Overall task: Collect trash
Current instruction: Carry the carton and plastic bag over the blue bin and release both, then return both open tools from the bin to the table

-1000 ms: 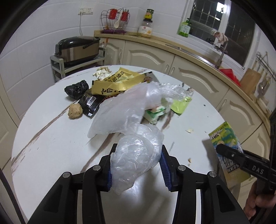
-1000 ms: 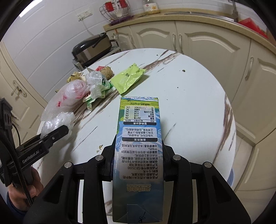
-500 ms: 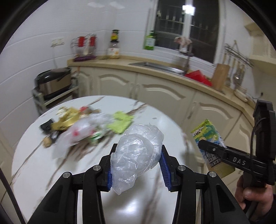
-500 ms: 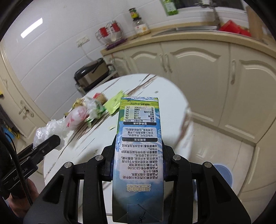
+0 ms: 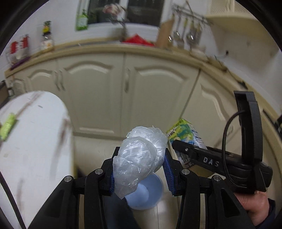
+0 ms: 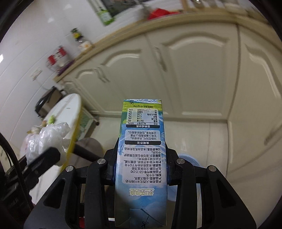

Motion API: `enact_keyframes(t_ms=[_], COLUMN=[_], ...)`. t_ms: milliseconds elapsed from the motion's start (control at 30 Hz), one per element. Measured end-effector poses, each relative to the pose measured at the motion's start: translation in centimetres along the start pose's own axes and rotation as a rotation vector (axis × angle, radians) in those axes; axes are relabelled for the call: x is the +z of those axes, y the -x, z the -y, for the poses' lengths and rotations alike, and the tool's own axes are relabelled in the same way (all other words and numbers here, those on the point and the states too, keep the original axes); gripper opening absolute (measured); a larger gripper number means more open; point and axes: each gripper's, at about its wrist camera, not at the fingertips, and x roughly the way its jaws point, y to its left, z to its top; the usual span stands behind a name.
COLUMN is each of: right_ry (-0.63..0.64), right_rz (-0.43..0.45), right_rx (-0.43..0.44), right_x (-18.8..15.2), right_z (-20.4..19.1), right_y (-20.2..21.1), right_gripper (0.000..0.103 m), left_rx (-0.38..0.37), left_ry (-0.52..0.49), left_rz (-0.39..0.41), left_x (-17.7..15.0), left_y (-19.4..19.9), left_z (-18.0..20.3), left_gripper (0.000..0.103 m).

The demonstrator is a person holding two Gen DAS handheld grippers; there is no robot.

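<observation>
The blue bin (image 5: 147,192) lies on the floor directly below the left tongs (image 5: 139,169), clamped on a crumpled plastic bag (image 5: 141,155); the right tongs (image 6: 141,169), beside them, grip a milk carton (image 6: 141,149).

White round table (image 5: 35,141): green wrapper (image 5: 7,126) near edge. Tiled floor (image 6: 202,139): blue bin (image 5: 146,192).

This is a home kitchen. Cream cabinet doors (image 5: 98,91) with arched panels and metal handles run below a curved beige worktop (image 5: 105,47). Utensils hang from a rail (image 5: 186,33) on the wall beside a wooden cutting board (image 5: 163,36), and a green bottle (image 5: 81,21) stands by a dark window (image 5: 141,10). A jar (image 6: 80,38) and a wire rack (image 6: 56,59) sit on the counter, a white round table (image 5: 31,141) stands nearby, and the floor is pale tile (image 6: 211,137).
</observation>
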Motion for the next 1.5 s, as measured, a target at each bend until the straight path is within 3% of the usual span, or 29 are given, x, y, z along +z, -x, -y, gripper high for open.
enact_keyframes(t_ms=[333, 633, 733, 800, 867, 933, 1033, 1300, 1500], right_ry=[-0.196, -0.276, -0.297, -0.316, -0.334, -0.348, -0.373, -0.349, -0.286], right_rz=[-0.156, -0.286, -0.308, -0.306, -0.314, -0.303, -0.278, -0.206, -0.033], right_rx=[-0.058, -0.067, -0.074, -0.072, -0.063, -0.057, -0.093, -0.204, -0.222], right_x=[-4.3, -7.3, -7.7, -8.0, -8.4, -8.6, -8.8, -7.3, -3.3], right_z=[10.0, 14.0, 14.7, 15.4, 15.9, 16.3, 17.0, 15.8, 11.3], right_y=[-8.7, -15.3, -16.8, -17.5, -17.8, -17.7, -16.8, -11.7, -3.7], right_gripper=[0.036, 0.037, 0.039, 0.045, 0.074, 0.081, 0.101, 0.103, 0.103], left_rx=[-0.006, -0.023, -0.003, 0.015, 0.024, 0.028, 0.05, 0.049, 0.03], left_ry=[-0.044, 0.033, 0.05, 0.055, 0.06, 0.058, 0.036, -0.011, -0.061], left_rz=[-0.235, -0.406, -0.461, -0.474, -0.47, -0.465, -0.461, -0.359, -0.182], left_x=[0.2, 0.8, 1.3, 1.2, 1.5, 1.7, 2.5, 3.7, 6.7], left_y=[-16.0, -26.7, -29.8, -30.4, -30.9, -30.9, -31.1, -26.3, -18.7], left_z=[-0.8, -1.6, -2.3, -2.6, -2.7, -2.6, -2.4, -0.3, 1.6], left_gripper=[0.041, 0.045, 0.054, 0.06, 0.061, 0.062, 0.062, 0.062, 0.062])
